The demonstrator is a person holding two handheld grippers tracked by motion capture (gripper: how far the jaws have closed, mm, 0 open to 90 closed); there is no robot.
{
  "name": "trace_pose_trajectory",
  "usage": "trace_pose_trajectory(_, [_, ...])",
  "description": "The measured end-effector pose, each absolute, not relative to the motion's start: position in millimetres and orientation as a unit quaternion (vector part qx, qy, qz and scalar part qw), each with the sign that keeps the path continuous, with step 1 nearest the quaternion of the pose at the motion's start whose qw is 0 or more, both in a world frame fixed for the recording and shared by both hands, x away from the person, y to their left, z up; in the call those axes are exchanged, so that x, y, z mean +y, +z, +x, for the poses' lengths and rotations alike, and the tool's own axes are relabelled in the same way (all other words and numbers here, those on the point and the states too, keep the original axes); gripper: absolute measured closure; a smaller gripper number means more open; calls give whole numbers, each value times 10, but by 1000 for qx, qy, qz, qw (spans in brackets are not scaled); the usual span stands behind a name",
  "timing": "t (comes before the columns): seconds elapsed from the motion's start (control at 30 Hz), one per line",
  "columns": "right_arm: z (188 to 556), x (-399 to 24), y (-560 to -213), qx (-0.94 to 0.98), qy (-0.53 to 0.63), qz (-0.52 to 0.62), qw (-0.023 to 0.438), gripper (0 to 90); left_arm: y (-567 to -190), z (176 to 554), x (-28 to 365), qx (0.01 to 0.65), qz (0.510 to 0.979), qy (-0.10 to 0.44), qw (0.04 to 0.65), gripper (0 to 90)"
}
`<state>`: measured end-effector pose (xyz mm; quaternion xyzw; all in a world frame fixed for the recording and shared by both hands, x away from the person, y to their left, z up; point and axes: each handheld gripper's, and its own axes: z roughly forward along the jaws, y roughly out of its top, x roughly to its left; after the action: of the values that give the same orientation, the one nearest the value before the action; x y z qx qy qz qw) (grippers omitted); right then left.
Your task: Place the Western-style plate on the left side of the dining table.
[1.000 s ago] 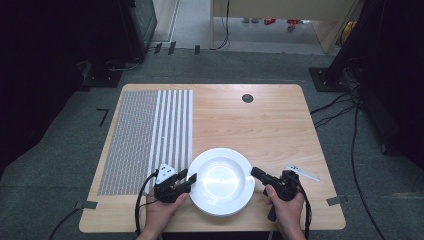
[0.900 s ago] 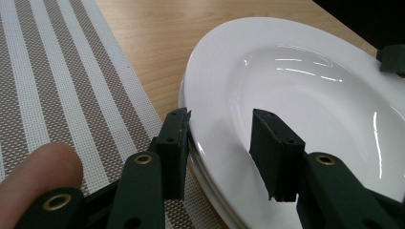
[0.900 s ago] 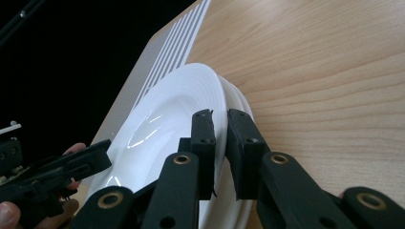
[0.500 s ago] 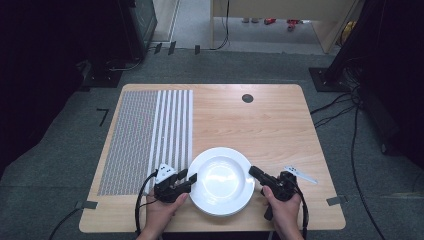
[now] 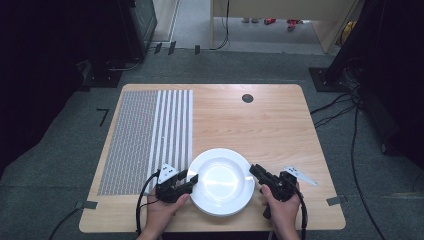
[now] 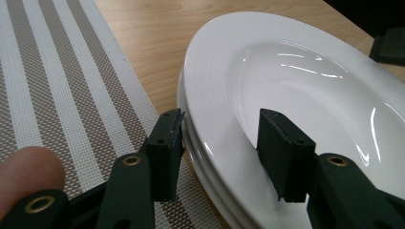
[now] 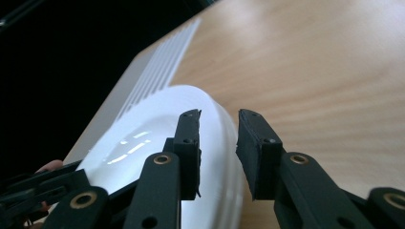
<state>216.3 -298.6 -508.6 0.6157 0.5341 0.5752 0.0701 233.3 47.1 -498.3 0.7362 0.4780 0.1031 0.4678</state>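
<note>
While the stack of white plates [image 5: 220, 181] sits on the wooden table [image 5: 260, 125] near its front edge, just right of the striped placemat [image 5: 150, 135], a gripper stands at either side of it; the left gripper [image 5: 189, 181] reaches the stack's left rim, and in the left gripper view its jaws have just been opening, one finger [image 6: 167, 143] outside the rim over the placemat's edge, the other above the top plate's inner slope, with the rim [image 6: 210, 143] between them and a clear gap on the outer side, so nothing is pinched; the right gripper [image 5: 255, 172] meets the stack's right rim, and its jaws too have just been opening; in the right gripper view the rim [image 7: 219, 138] passes between the two pads, the left pad [image 7: 188, 143] over the plate, the right pad off it over bare wood, and daylight shows between pad and rim; a hand [image 5: 162, 212] holds the left gripper below the stack, and a small black disc [image 5: 247, 98] lies well beyond the plates toward the far edge.
</note>
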Motion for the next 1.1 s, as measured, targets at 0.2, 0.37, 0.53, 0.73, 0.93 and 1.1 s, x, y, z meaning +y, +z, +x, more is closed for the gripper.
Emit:
trace_pose_trajectory(0.2, [2186,-3009,-5128,534,563,631,23,740,-4979,2332,465,477,738,106,466,519])
trace_pose_trajectory(0.37, [2199,-3035,-5161,519,559,647,-10,773,-4975,2326,463,476,738,109,466,524])
trace_pose_trajectory(0.53, [2197,-3071,-5184,505,566,652,-32,784,-4975,2326,466,476,737,108,467,524])
trace_pose_trajectory(0.73, [2176,-3037,-5175,505,565,652,-16,783,-4973,2327,467,476,738,108,467,525])
trace_pose_trajectory(0.93, [2174,-3047,-5166,500,563,658,-23,785,-4973,2331,471,476,737,107,467,528])
trace_pose_trajectory(1.1, [2163,-3053,-5158,500,561,660,-27,789,-4972,2332,476,477,736,107,468,531])
